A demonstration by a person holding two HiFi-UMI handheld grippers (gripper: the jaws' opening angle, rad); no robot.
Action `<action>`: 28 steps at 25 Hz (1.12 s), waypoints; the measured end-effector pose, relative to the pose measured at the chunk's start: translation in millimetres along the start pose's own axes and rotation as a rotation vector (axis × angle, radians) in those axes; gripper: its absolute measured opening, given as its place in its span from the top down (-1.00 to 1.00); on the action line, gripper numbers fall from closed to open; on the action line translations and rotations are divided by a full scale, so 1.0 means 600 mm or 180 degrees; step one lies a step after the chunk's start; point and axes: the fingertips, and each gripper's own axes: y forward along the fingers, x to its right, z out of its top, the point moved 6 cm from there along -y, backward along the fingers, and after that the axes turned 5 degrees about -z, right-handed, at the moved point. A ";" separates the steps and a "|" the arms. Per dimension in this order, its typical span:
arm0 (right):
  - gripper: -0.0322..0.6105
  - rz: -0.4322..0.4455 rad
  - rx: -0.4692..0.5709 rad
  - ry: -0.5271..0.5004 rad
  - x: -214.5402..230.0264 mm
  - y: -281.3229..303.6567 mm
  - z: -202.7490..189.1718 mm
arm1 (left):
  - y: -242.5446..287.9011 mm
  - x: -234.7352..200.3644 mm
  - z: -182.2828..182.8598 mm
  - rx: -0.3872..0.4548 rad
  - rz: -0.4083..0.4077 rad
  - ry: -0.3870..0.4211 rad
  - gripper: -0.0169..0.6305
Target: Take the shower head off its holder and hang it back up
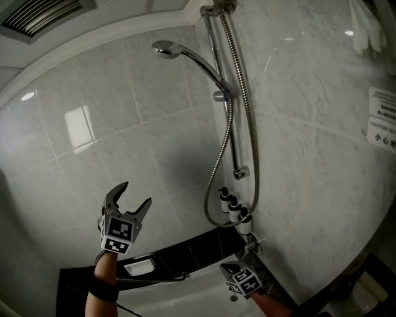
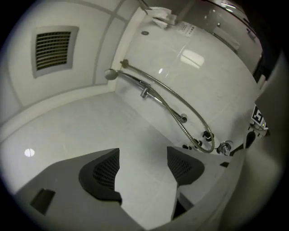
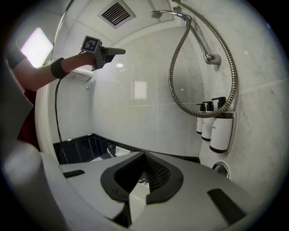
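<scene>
The chrome shower head (image 1: 166,48) sits in its holder (image 1: 224,91) on the wall rail, high on the tiled wall. Its metal hose (image 1: 252,155) loops down to the tap. My left gripper (image 1: 136,193) is raised in mid-air, well below and left of the head, open with nothing between its fingers. The left gripper view shows the shower head (image 2: 110,74) far beyond the open left gripper (image 2: 142,169). My right gripper (image 1: 228,269) is low near the tap and is shut on nothing; in its own view the right gripper (image 3: 144,173) points at the wall below the hose (image 3: 174,85).
Three pump bottles (image 1: 234,210) hang on the wall under the hose loop, with the tap valve (image 1: 253,246) just below. A black tiled ledge (image 1: 198,247) runs along the bath, with a white soap dish (image 1: 139,267). There is a ceiling vent (image 1: 37,15) and a wall sign (image 1: 382,124).
</scene>
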 end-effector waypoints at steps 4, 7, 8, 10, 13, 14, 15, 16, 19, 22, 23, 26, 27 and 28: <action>0.84 0.0044 -0.0005 -0.0002 0.005 0.002 0.000 | 0.071 -0.027 0.091 -0.0082 0.0021 0.0810 -0.14; 0.84 0.0064 -0.0007 0.0053 0.013 0.009 0.003 | 0.118 -0.051 0.166 -0.0106 0.0024 0.1283 -0.18; 0.84 0.0071 0.0007 0.0084 0.019 0.009 0.012 | 0.132 -0.060 0.189 -0.0112 0.0041 0.1420 -0.18; 0.84 0.0101 0.0091 0.0149 0.034 0.004 0.050 | 0.159 -0.075 0.233 -0.0136 0.0072 0.1679 -0.18; 0.84 0.0106 0.0310 0.0142 0.062 -0.013 0.146 | 0.191 -0.095 0.289 -0.0194 0.0089 0.1956 -0.18; 0.84 0.0093 0.0377 0.0111 0.071 -0.021 0.181 | 0.201 -0.101 0.305 -0.0213 0.0098 0.2040 -0.18; 0.84 0.0076 0.0440 0.0072 0.080 -0.029 0.216 | 0.210 -0.105 0.319 -0.0223 0.0106 0.2119 -0.18; 0.84 0.0056 0.0500 0.0023 0.089 -0.038 0.250 | 0.219 -0.110 0.333 -0.0229 0.0113 0.2193 -0.18; 0.83 0.0002 0.0654 -0.0145 0.111 -0.061 0.338 | 0.240 -0.122 0.372 -0.0270 0.0158 0.2453 -0.18; 0.83 -0.0022 0.0773 -0.0192 0.134 -0.079 0.406 | 0.252 -0.140 0.411 -0.0327 0.0241 0.2700 -0.18; 0.83 -0.0036 0.0815 -0.0163 0.143 -0.087 0.427 | 0.256 -0.146 0.426 -0.0330 0.0291 0.2779 -0.18; 0.83 -0.0071 0.0933 -0.0056 0.165 -0.112 0.486 | 0.260 -0.157 0.478 -0.0287 0.0528 0.3026 -0.18; 0.83 -0.0076 0.0981 -0.0034 0.172 -0.115 0.503 | 0.262 -0.158 0.492 -0.0287 0.0581 0.3104 -0.18; 0.83 -0.0092 0.1021 -0.0029 0.177 -0.117 0.519 | 0.266 -0.161 0.505 -0.0306 0.0623 0.3192 -0.18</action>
